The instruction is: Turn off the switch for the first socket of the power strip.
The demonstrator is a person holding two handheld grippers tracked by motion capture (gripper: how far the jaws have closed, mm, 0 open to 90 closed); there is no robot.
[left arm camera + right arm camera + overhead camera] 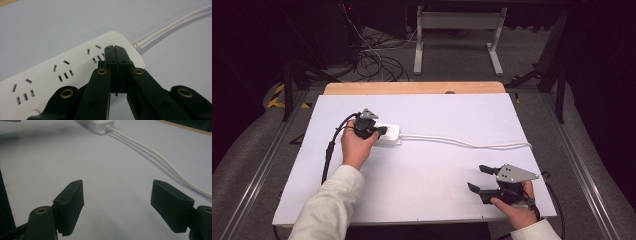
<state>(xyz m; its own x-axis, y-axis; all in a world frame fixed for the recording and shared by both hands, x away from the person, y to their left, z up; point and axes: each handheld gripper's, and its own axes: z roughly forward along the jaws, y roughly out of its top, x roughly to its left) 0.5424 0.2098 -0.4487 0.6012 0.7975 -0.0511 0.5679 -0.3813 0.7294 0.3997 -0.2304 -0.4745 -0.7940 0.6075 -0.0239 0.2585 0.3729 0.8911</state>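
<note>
Resting on power strip [62, 72]: left gripper [115, 53] (jaws together, strip cropped).

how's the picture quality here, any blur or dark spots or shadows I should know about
High view: room around the white table very dark. Left gripper view: claw sharp, power strip softens at its near end. Right gripper view: cable casts a soft double shadow; claw slightly soft.

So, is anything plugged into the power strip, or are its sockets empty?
Empty where visible: the power strip's sockets show bare slots. The shut left gripper hides part of one.
</note>
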